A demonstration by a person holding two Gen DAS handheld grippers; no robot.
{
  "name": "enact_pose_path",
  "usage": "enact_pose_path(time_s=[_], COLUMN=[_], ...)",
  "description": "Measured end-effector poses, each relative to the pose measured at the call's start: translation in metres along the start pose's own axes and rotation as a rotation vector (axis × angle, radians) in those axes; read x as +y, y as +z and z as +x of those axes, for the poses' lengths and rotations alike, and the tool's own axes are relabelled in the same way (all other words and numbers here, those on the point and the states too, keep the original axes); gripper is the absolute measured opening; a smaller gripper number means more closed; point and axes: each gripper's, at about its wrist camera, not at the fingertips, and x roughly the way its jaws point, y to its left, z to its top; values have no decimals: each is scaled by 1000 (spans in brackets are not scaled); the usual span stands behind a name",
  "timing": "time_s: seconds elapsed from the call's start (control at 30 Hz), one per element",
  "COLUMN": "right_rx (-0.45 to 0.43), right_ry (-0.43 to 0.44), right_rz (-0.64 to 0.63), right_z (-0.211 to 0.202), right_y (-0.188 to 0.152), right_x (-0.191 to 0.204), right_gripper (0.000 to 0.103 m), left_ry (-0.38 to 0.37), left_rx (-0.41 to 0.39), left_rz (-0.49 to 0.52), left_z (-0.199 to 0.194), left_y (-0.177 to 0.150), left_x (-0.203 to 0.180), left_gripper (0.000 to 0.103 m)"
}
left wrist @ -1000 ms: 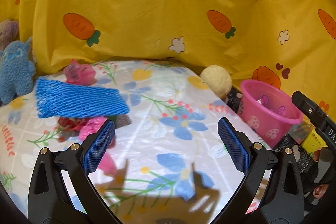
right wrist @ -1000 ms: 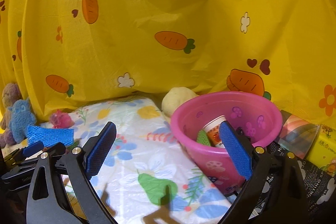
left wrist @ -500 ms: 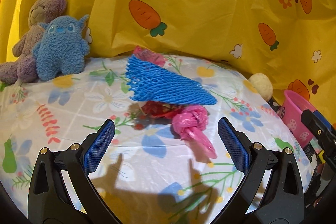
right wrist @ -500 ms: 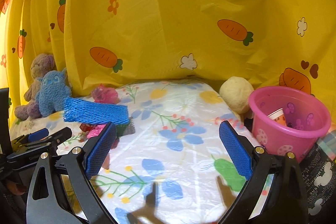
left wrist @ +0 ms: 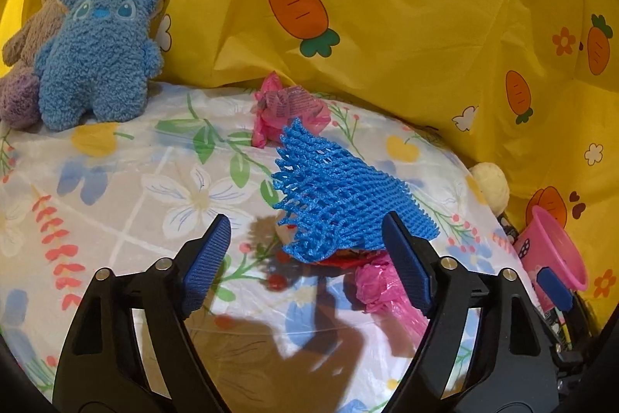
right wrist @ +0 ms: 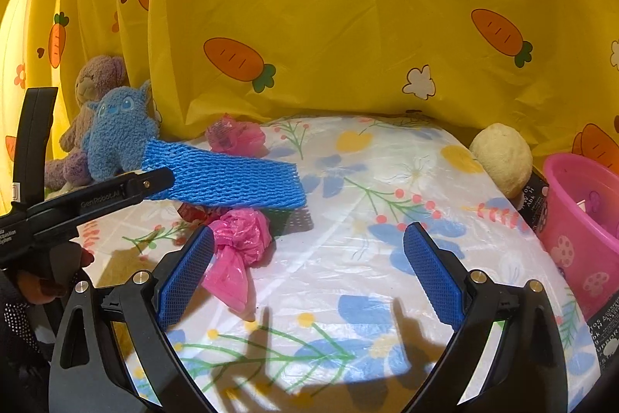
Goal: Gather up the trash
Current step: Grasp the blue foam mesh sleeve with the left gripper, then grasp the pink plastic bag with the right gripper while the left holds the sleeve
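You are holding both grippers over a table covered with a glossy flower-print cloth (right wrist: 387, 157), and a yellow curtain with carrots (right wrist: 348, 26) is hanging close behind it. Your left gripper (left wrist: 305, 258) is standing wide apart, holding nothing, just before the blue foam net (left wrist: 336, 196). The net is lying over a red wrapper (left wrist: 340, 258) and beside a knotted pink bag (right wrist: 240, 250). Your right gripper (right wrist: 309, 277) is also standing wide and holding nothing. The pink bucket (right wrist: 580, 219) is sitting at the table's right edge, near a cream ball (right wrist: 501, 159). Two plush toys (left wrist: 96, 49) are sitting at the far left.
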Motion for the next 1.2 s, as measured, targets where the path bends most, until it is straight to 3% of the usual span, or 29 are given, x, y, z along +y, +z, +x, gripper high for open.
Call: enact_pose_path(time_s=[0.23,0.3,0.53,0.67,0.77,0.93,1.03,1.1,1.2], right_rx=[64,81,137,184,206,252,279,302,300], right_ry=[43,49,64,74,75,81,90,98,113], right_rz=[-9,-13,-31,-45,-51,-39,-36,-35,-32], right_z=[25,31,49,62,69,80,85,88,87], right_y=[2,2,-2,-4,-6,-9,-10,-11,-12], right_x=[13,18,31,40,43,45,45,44,42], right_gripper=[93,92,90,77,74,64,51,34,24], left_ry=[-77,-101,-151,-130,-86,-86,-92,-92,-93], left_rx=[41,34,-64,-112,-137,-138,-138,-137,-137], left_rz=[-40,-60,-129,-149,-123,-108,-110,-105,-94], left_z=[16,14,-14,-26,-31,-32,-32,-32,-32], left_y=[-2,-2,1,1,1,1,1,0,-1], left_x=[5,8,21,30,29,27,28,27,24], left_gripper=[17,10,8,8,8,8,8,8,8])
